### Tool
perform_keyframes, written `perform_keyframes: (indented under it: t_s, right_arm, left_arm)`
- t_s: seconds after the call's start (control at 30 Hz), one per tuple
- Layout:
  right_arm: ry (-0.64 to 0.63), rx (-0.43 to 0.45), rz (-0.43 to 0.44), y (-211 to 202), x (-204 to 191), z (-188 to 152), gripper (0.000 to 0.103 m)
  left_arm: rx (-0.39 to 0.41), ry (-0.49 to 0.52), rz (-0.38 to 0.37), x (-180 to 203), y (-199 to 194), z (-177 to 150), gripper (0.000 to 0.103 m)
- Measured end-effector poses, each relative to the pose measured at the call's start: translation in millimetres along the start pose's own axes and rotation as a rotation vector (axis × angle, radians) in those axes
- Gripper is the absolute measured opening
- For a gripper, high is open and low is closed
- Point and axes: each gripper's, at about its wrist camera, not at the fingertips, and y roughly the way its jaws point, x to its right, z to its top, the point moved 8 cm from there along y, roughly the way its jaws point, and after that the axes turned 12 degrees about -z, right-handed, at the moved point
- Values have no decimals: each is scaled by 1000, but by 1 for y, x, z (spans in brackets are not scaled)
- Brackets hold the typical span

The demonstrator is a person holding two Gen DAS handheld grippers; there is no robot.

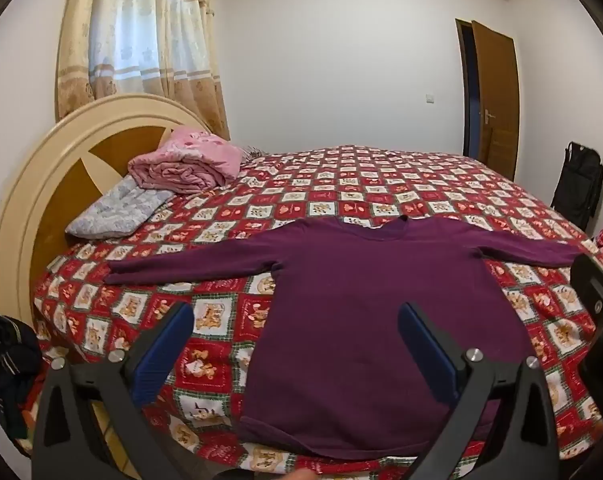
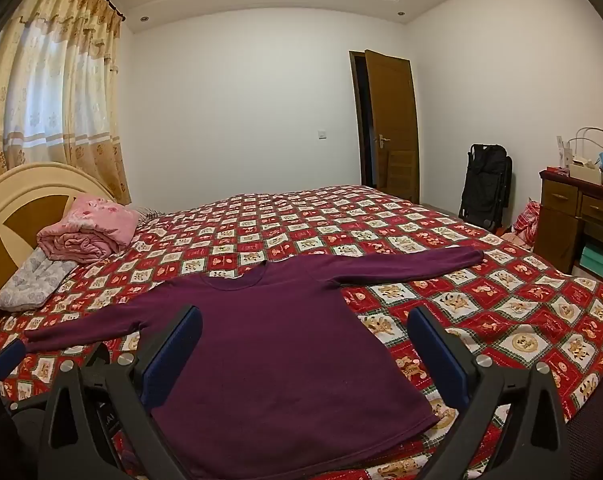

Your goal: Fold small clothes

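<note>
The shirt (image 1: 349, 320) (image 2: 277, 360), a purple long-sleeved one, lies flat and face up on the bedspread (image 1: 401, 184) (image 2: 501, 304), sleeves stretched out to either side, neckline away from both tongs and hem nearest them. The left tongs (image 1: 295, 346) hang above the shirt's lower left part, spread wide with nothing between them; one blue pad (image 1: 163, 354) sits over the checked spread just left of the shirt's side edge, the other over the purple body. The right tongs (image 2: 305, 354) are likewise spread wide and empty, above the shirt's lower right part, the left pad (image 2: 173, 360) over the cloth and the right pad over the spread just past the shirt's right edge. Neither pair touches the fabric as far as can be seen. In the left view the right tongs' dark frame shows at the far right edge, beside the right sleeve end; in the right view a blue pad of the left tongs shows at the far left edge, near the left cuff. Beyond the left sleeve, ahead and to the left of both tongs, a folded pink blanket (image 1: 189, 160) (image 2: 89, 232) rests on a grey pillow (image 1: 113, 212) (image 2: 29, 284) against the headboard (image 1: 33, 184) (image 2: 17, 200). A curtain (image 1: 141, 40) (image 2: 53, 92) hangs behind it. Far ahead to the right a brown door (image 1: 495, 96) (image 2: 393, 120) stands ajar, with a black bag (image 1: 579, 184) (image 2: 485, 184) near it. A dresser (image 2: 573, 216) stands at the right tongs' far right.
</note>
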Motion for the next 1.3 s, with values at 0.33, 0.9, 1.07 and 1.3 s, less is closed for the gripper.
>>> perform_keyframes:
  t_s: [0.33,0.9,1.07,1.3]
  right_arm:
    - [-10,-11,-7,1,1,-2,102]
    - [-13,-23,-3,5,-3,-7,102]
    - [-11,-29,-2,4,-4,-7,102]
    - [-11,-33,0,3,-4,-7,102]
  left_arm:
    - [-30,-49,-44,-7,6,-6,103]
    - [-21,-36,-44,-5,5,-6,103]
    - [-22,-38,-45,-4,6,-6,103]
    - [-23,-36,-46,-3,5,-8,103]
